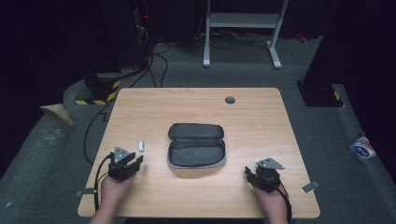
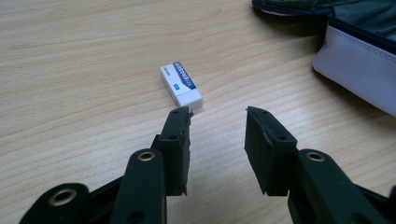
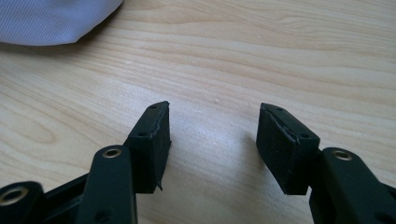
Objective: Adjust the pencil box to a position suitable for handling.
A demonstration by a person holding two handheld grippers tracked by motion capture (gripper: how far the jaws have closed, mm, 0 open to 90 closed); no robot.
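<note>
Left gripper view: white rectangular eraser (image 2: 181, 84) at 11 o'clock of wide-open left hand-held gripper (image 2: 218, 126), on wood-grain worktop (image 2: 84, 70); right hand-held gripper (image 3: 213, 122) equally wide, empty.

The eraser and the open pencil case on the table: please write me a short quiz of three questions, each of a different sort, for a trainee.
1. True or false: the eraser lies inside the open pencil case.
2. Which gripper is nearer to the eraser? A. the left gripper B. the right gripper
3. Fill in: the jaws of both grippers stand ____.

Key:
1. False; it lies on the bare table, to the left of the case and apart from it.
2. A; the eraser sits just beyond its jaw tips, not between them.
3. Open; nothing is held between them.
</note>
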